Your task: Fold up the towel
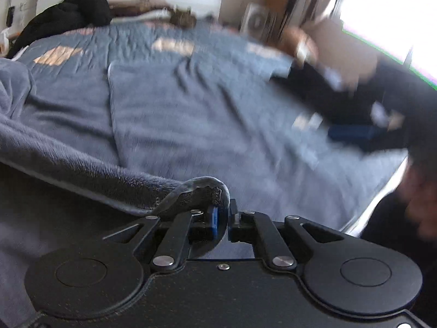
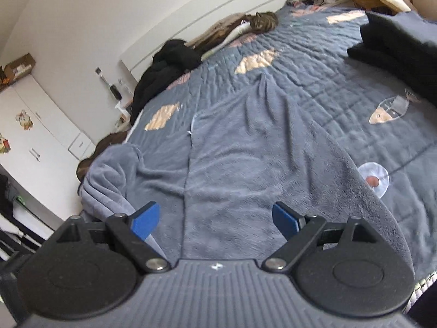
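Left gripper jaws were clamped on the towel edge; right gripper jaws stood apart above the towel on the bed.

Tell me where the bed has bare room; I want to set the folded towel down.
Free quilt lies right of the towel, between the fish patch and the egg patch. More lies beyond the towel's far edge, toward the cat. Crowded: black clothes at the far left, a dark pile at the far right.
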